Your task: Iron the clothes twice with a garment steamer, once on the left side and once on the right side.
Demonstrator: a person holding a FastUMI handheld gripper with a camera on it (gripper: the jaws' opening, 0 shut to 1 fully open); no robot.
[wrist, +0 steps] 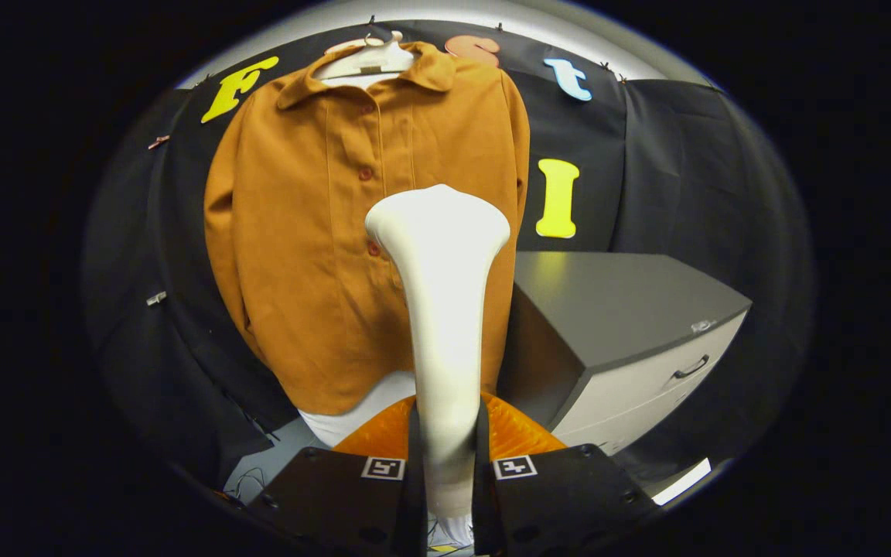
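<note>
So the booth is basically wrapped in black cloth (670,170), hung in panels with visible seams and folds, and pinned up by small clips (156,298) here and there along the left side. Above the cloth there's a pale strip of wall or ceiling (445,11) catching the light. Off to the right stands a cabinet (631,340) with a dark grey top and light grey drawer fronts; one drawer has a dark curved handle (691,367). A soft yellowish glare sits on the cabinet top near its back edge. Low on the left, a bit of pale floor (260,468) with thin cables on it.
</note>
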